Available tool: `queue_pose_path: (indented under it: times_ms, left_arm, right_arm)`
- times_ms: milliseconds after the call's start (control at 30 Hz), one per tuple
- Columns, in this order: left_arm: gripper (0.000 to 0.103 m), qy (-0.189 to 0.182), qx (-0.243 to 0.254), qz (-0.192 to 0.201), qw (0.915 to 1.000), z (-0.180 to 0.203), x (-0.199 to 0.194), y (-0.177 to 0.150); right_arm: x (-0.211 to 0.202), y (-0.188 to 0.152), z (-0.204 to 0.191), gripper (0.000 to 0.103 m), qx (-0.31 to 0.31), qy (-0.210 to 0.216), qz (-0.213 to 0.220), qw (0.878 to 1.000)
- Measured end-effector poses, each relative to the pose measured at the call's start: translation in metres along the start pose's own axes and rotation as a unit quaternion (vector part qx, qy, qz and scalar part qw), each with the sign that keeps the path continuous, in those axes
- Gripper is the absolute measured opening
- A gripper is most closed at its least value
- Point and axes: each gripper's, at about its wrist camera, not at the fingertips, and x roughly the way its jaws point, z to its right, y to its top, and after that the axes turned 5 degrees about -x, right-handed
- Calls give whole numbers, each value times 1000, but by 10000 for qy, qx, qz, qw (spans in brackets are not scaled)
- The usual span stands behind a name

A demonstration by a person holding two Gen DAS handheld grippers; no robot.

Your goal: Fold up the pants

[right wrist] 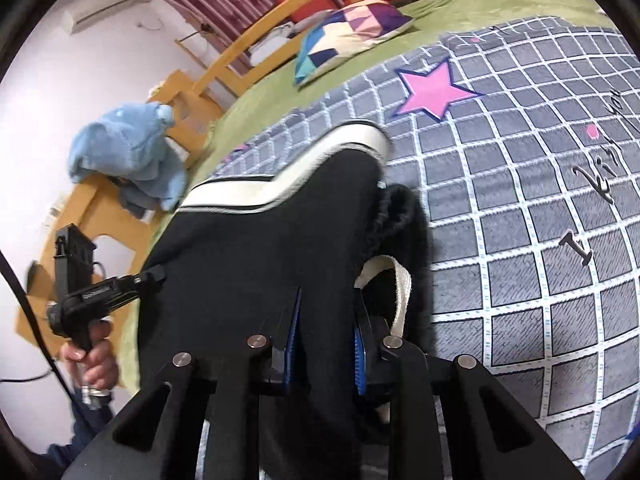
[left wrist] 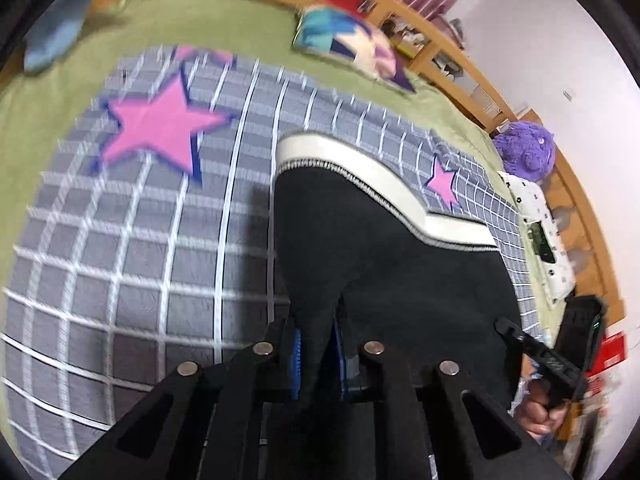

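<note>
Writing: black script runs along the quilt (right wrist: 520, 208) at the right edge of my right view; I can read a capital "I" and what looks like "kiss", the rest is too bent by the lens to make out. No brand shows on the pants or on my tongs.
Left tongs (left wrist: 318, 354): closed on a bunch of black pants (left wrist: 380, 264) cloth, which fills the narrow gap between the blue pads (left wrist: 297, 364).
Right tongs (right wrist: 326, 354): also clamped on the pants (right wrist: 260, 264), black cloth pinched between both blue pads (right wrist: 295, 344); a cream drawstring (right wrist: 402, 292) loops just right of the right-hand finger.
Pants: held up off the bed by both my tongs, hanging between them, the cream waistband (left wrist: 360, 176) at the far end sagging in a curve over the quilt.
Waistband edge: a black-and-white stitched trim lines it.
Quilt: grey with a white grid and pink stars (left wrist: 156, 128), spread over a green sheet (left wrist: 200, 20).
Pillow (right wrist: 344, 36): patchwork of teal, cream, purple and navy, lying on the sheet past the quilt.
Right hand (left wrist: 538, 412): seen low at the right of my left view, gripping its handle.
Left hand (right wrist: 94, 360): seen low at the left of my right view, wrapped around its handle.
Blue plush (right wrist: 128, 148): slumped on the wooden bed frame (right wrist: 248, 52).
Purple plush (left wrist: 526, 150): at the bed's far edge, next to a white spotted cloth (left wrist: 540, 216).
</note>
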Motion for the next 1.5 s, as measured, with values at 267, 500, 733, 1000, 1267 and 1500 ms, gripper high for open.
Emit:
queue_pose_path:
  times_ms: [267, 500, 733, 1000, 1267, 1500]
  left_arm:
    - [47, 507, 609, 33, 9968, 20, 11, -31]
    - [61, 361, 1102, 85, 9932, 6, -50, -93]
    - [61, 408, 1520, 99, 9875, -12, -57, -162]
    - [12, 715, 1114, 470, 9901, -12, -26, -145]
    - [17, 553, 629, 349, 9959, -41, -43, -166]
    - [42, 799, 1120, 699, 9880, -24, -89, -155]
  right_arm:
    - [1, -22, 30, 42, 224, -438, 14, 9988]
    - [-45, -49, -16, 42, -364, -1078, 241, 9932]
    - [-59, -95, -14, 42, -274, -1207, 276, 9919]
    - [-50, -110, -12, 42, 40, -1243, 287, 9918]
    - [-44, -118, -29, 40, -680, -1807, 187, 9810]
    - [-83, -96, -53, 41, -992, -1751, 932, 9751]
